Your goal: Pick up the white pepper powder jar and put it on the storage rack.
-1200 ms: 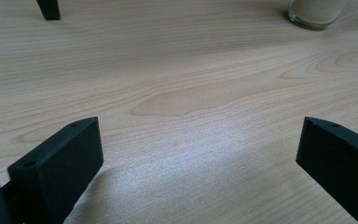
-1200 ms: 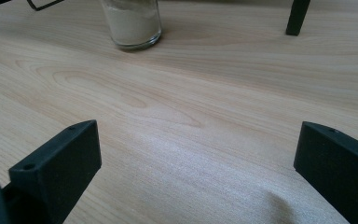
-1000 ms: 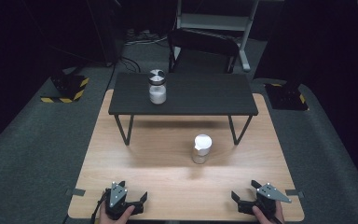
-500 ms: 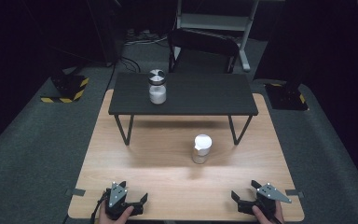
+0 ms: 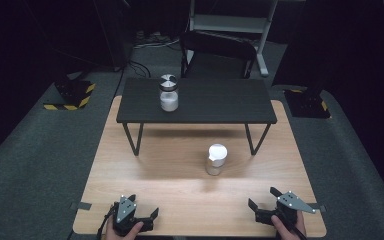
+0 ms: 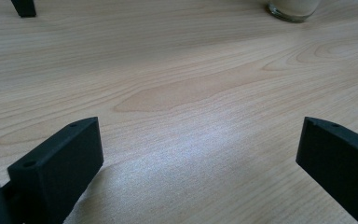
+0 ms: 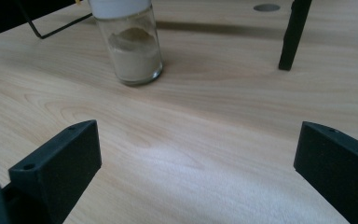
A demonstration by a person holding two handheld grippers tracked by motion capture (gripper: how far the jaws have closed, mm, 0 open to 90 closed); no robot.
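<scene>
A glass jar with a white lid (image 5: 216,159) holding tan powder stands on the wooden table (image 5: 180,195), in front of the small black shelf table (image 5: 215,102). The same jar (image 7: 130,44) shows in the right gripper view, ahead and left of the jaws. A second jar with a silver lid (image 5: 168,93) and white powder stands on the shelf's left part. My left gripper (image 5: 134,210) rests near the front left edge, open and empty. My right gripper (image 5: 262,199) rests near the front right edge, open and empty.
A black chair (image 5: 219,54) stands behind the shelf table. The shelf's thin black legs (image 7: 292,35) rise from the wood. Dark carpet (image 5: 30,165) surrounds the table. A jar base (image 6: 292,9) sits far ahead in the left gripper view.
</scene>
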